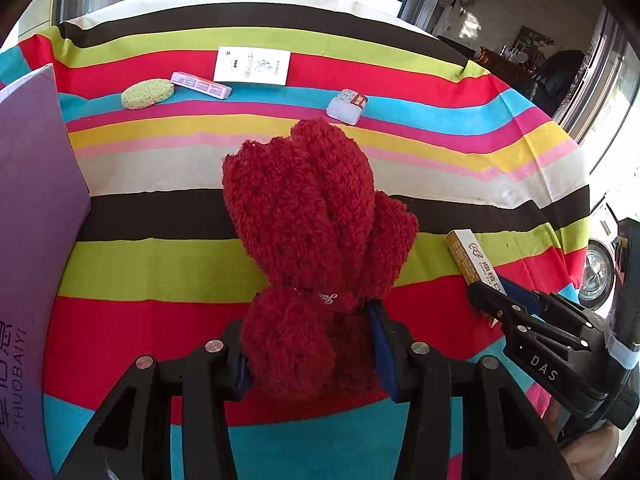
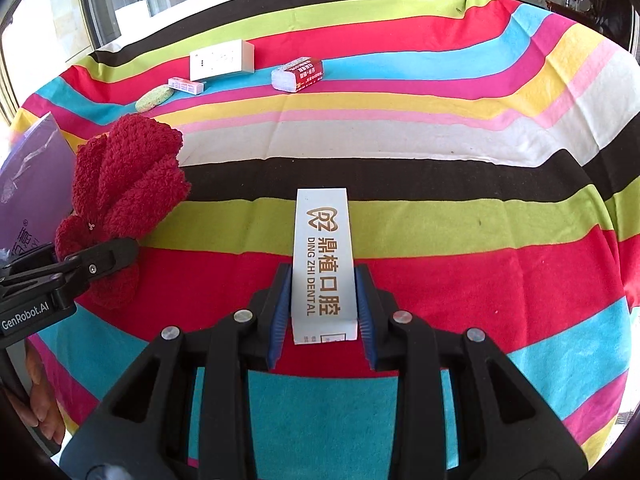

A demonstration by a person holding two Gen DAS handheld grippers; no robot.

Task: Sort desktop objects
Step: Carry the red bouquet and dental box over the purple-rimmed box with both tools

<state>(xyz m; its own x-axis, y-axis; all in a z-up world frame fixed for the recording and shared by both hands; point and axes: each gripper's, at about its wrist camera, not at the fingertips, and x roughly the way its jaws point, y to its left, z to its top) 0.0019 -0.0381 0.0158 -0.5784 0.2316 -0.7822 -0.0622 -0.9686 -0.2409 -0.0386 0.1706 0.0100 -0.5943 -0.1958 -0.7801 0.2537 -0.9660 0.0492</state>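
Observation:
A fluffy red sock bundle (image 1: 308,216) fills the middle of the left wrist view, with my left gripper (image 1: 308,344) shut on its lower part above the striped tablecloth (image 1: 160,268). The same bundle (image 2: 128,184) shows at the left of the right wrist view, pinched by the left gripper (image 2: 100,258). My right gripper (image 2: 323,312) is shut on a white dental box with gold lettering (image 2: 322,256), its blue pads pressing both long sides. That box (image 1: 472,258) and the right gripper (image 1: 496,298) appear at the right edge of the left wrist view.
At the far side lie a green oval sponge (image 1: 147,94), a pink slim box (image 1: 201,85), a white flat box (image 1: 252,65) and a tissue pack with a red label (image 1: 347,105). A purple box (image 1: 36,216) stands at the left. The tablecloth's edge drops off at the right.

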